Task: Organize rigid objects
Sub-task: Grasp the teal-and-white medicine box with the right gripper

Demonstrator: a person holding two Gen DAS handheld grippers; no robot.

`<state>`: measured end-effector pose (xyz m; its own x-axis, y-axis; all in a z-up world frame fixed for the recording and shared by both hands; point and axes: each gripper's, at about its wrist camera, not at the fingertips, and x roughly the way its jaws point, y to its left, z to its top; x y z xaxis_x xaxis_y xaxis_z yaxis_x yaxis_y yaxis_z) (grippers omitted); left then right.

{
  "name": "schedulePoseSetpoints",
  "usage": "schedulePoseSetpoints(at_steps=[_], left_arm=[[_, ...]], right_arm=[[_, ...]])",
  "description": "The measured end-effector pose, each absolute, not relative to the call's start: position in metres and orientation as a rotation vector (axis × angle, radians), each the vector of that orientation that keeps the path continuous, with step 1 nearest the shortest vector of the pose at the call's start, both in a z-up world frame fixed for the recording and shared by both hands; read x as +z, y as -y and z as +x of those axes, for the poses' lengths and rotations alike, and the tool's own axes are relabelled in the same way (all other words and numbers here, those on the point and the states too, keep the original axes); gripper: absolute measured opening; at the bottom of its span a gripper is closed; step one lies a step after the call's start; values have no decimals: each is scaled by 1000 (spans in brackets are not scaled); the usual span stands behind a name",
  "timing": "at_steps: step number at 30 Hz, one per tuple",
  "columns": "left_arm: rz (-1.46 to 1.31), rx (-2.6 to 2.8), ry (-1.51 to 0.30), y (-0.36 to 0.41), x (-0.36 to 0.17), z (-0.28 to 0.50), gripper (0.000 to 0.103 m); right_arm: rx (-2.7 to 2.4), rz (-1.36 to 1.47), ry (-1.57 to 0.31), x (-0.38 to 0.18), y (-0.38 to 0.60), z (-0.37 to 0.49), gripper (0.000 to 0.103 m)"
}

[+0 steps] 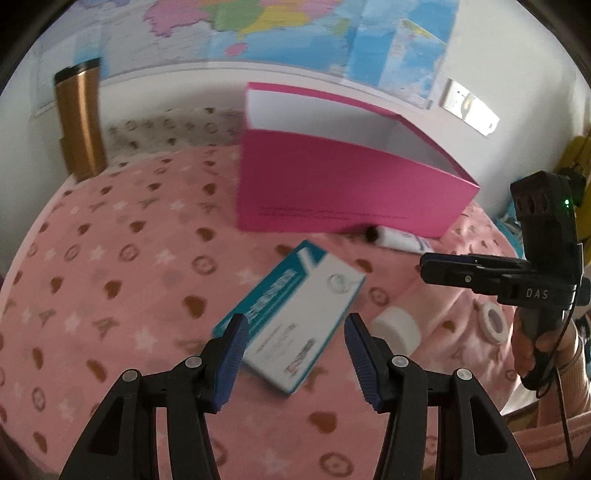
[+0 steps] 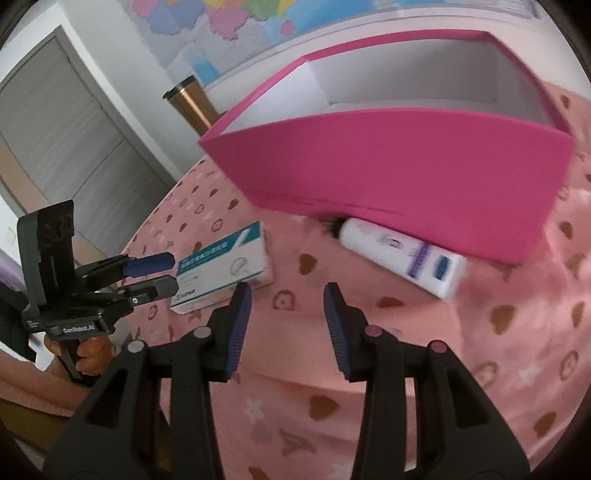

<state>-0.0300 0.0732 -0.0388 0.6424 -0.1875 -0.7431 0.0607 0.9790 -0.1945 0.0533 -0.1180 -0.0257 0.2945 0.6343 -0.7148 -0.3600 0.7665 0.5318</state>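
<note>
Currently, both grippers stand spread and hold nothing: the left gripper [image 1: 295, 354] hovers over the teal-and-white carton [image 1: 291, 314], the right gripper [image 2: 288, 328] near the white tube [image 2: 402, 256]. The tube lies against the open pink box [image 2: 388, 173] on the pink blanket [image 2: 498, 350]; 2 tape rolls [image 1: 397, 330] sit beside the carton.

Pink blanket [image 1: 110, 280] covers the whole surface, dotted with brown hearts, white stars and ring shapes. Back left, a copper-coloured travel tumbler [image 1: 79, 120] stands upright with a dark lid, close to the white wall. Above it, a colourful map [image 1: 258, 26] spreads across that wall, its lower edge curling slightly. To the right, a pale metal bracket [image 1: 471, 107] sits fixed on the wall. From the right wrist view, a grey panelled door [image 2: 70, 122] fills the left.
</note>
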Motion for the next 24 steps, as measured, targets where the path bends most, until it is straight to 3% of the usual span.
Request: schedulePoseSetpoints(at_steps=[11, 17, 19, 24], left_arm=[[-249, -175, -960, -83, -64, -40, 55], [-258, -195, -957, -79, -63, -35, 52], [-263, -196, -960, -80, -63, -33, 46], [-275, -190, -959, -82, -64, -27, 46]], right_arm=[[742, 216, -1147, -44, 64, 95, 43], [764, 213, -1197, -57, 55, 104, 43], [771, 220, -1203, -60, 55, 103, 43], [761, 223, -1203, -59, 58, 96, 43]])
